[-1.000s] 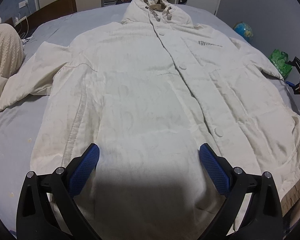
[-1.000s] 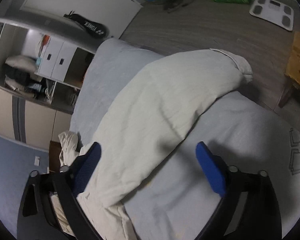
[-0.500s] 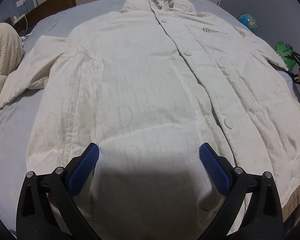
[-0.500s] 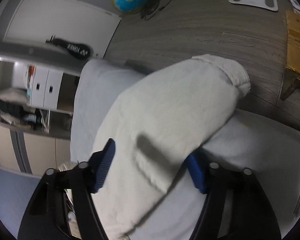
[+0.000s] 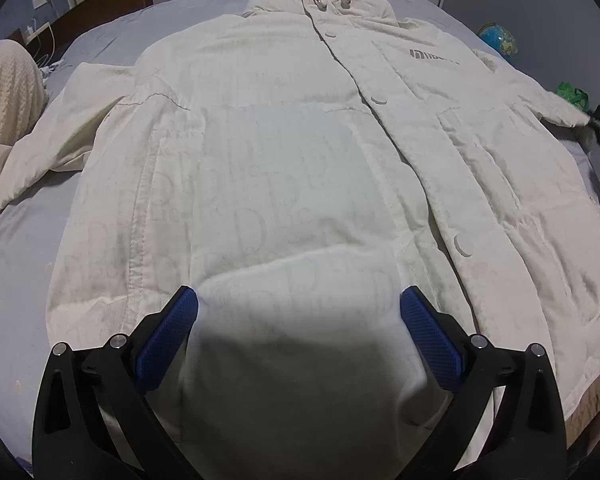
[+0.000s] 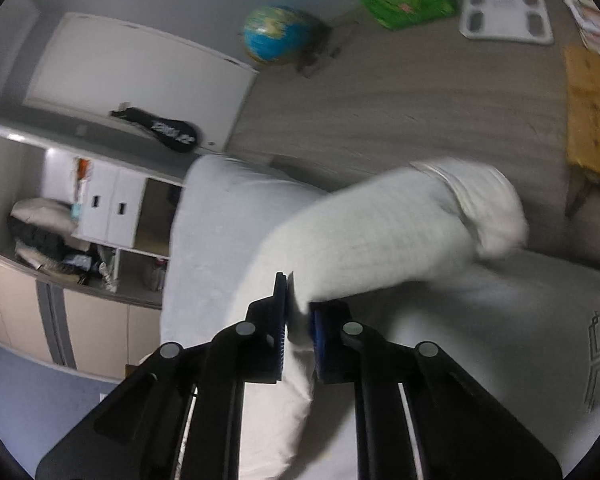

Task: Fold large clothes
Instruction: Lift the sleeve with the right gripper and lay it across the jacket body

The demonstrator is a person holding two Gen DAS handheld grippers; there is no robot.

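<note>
Jaws of the right gripper (image 6: 298,320), wide a second ago, have just closed on the coat's sleeve (image 6: 380,236) at the bed's (image 6: 216,216) edge, while only the left-wrist view shows the left gripper (image 5: 299,312) gaping over the coat (image 5: 284,152).

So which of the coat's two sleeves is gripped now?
The sleeve by the globe, pinched in the right tool; the other sleeve lies free.

Left tongs (image 5: 299,304) spread wide, angled downward, right tongs (image 6: 298,312) just clamped, pinching cloth

Readable text: little
A grey chest logo on the coat (image 5: 300,184) and the racket bag (image 6: 168,133) lettering are both illegible.
</note>
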